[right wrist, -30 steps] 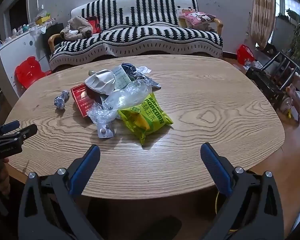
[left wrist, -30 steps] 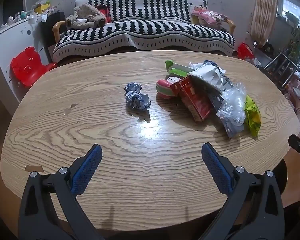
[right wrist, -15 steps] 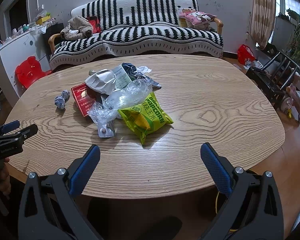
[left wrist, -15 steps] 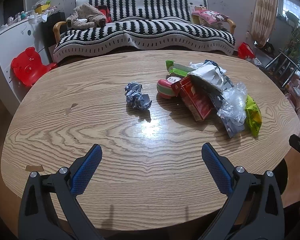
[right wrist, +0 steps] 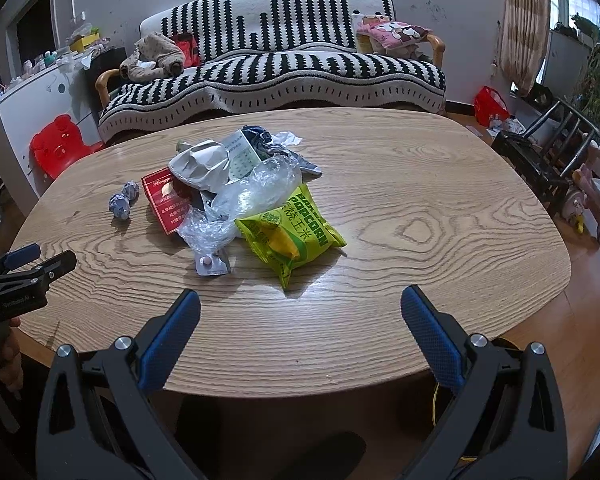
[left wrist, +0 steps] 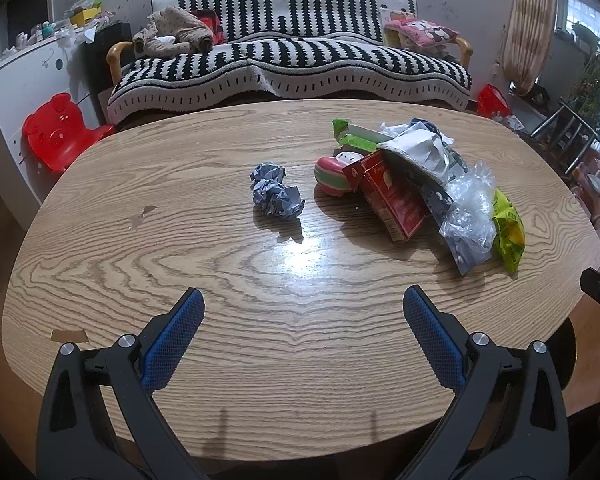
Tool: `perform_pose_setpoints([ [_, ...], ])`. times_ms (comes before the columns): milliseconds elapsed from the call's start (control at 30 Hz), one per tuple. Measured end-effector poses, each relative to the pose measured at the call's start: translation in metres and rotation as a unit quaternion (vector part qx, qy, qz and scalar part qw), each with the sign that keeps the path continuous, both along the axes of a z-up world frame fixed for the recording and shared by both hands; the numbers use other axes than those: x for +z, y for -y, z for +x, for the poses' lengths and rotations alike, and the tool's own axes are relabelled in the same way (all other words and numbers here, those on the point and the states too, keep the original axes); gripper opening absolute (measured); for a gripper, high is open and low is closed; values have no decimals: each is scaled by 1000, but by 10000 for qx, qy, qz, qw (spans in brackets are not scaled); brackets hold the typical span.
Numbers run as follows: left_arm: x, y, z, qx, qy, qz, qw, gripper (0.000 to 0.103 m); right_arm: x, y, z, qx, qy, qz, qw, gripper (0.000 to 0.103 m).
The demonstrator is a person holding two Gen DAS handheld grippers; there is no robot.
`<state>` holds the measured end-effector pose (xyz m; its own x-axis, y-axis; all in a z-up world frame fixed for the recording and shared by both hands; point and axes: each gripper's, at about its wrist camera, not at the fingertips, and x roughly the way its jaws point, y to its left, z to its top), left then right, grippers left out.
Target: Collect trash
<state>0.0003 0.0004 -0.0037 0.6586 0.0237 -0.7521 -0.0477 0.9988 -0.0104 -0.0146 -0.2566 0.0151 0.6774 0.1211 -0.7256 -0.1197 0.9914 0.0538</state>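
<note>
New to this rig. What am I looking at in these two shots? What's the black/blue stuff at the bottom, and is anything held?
No robot arm here: a person holds a hand-held gripper in each hand, each with a fisheye camera looking along its fingers. The black arms with blue pads at the bottom are its jaws. One picture is from the left gripper, the other from the right gripper. Both are wide open and hold nothing. On the table lie a paper ball, a red box, a clear plastic bag and a popcorn bag.

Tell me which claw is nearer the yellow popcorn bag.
Right. The right claw sits just short of the yellow popcorn bag, open. The left claw is off to the bag's left, nearer the crumpled paper.
</note>
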Motion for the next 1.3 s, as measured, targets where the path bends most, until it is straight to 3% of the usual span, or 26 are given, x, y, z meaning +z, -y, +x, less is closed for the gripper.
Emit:
perform_pose_setpoints([
  [1300, 2, -1, -3, 27, 7, 12, 10000, 97, -2, 1, 0, -6, -9, -19, 10000, 97],
])
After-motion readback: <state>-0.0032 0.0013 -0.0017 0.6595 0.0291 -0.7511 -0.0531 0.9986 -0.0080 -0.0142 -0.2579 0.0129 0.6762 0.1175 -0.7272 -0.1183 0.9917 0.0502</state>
